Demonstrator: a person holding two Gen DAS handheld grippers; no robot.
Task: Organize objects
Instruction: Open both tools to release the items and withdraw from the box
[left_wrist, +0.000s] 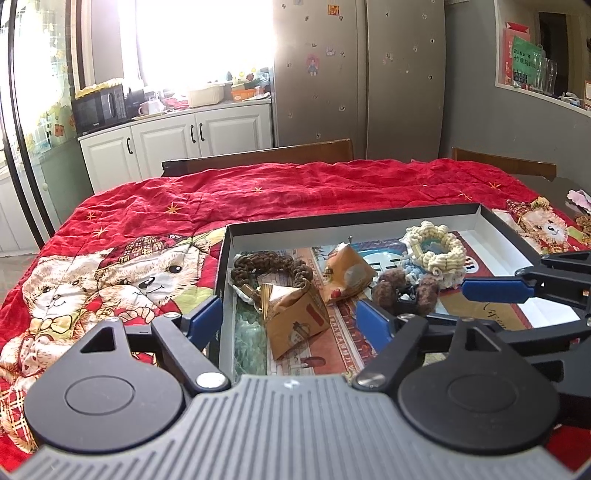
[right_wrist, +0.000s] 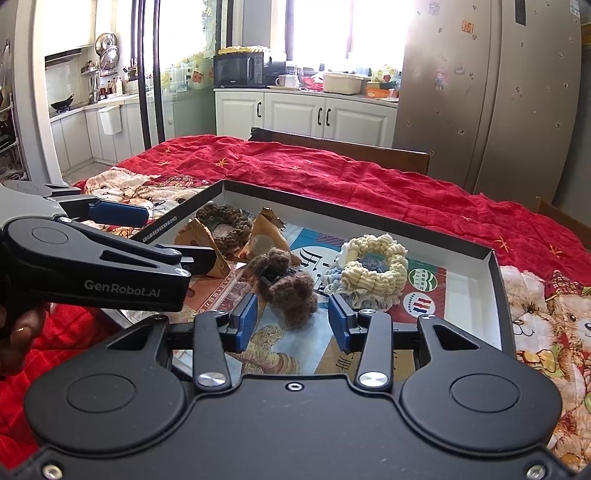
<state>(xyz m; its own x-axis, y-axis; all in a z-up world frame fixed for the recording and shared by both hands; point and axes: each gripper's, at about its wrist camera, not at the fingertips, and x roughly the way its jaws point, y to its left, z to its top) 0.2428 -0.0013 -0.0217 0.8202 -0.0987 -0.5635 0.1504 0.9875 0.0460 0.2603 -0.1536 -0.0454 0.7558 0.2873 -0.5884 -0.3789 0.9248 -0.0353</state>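
A shallow black-rimmed box (left_wrist: 347, 216) (right_wrist: 354, 206) lies on the red bear-print cloth. It holds a dark brown braided ring (left_wrist: 273, 264) (right_wrist: 221, 225), two folded brown paper packets (left_wrist: 295, 317) (left_wrist: 349, 273), a fuzzy brown hair clip (left_wrist: 406, 288) (right_wrist: 288, 288) and a cream crochet scrunchie (left_wrist: 436, 251) (right_wrist: 373, 266). My left gripper (left_wrist: 288, 325) is open, straddling the box's left wall by one packet. My right gripper (right_wrist: 293, 321) is open, its fingers on either side of the brown clip, just in front of it.
The red cloth (left_wrist: 258, 192) covers the table. Wooden chair backs (left_wrist: 258, 157) (right_wrist: 351, 147) stand at the far edge. Kitchen cabinets and a fridge (left_wrist: 354, 74) lie beyond. A pink item (left_wrist: 580, 199) sits at the right edge.
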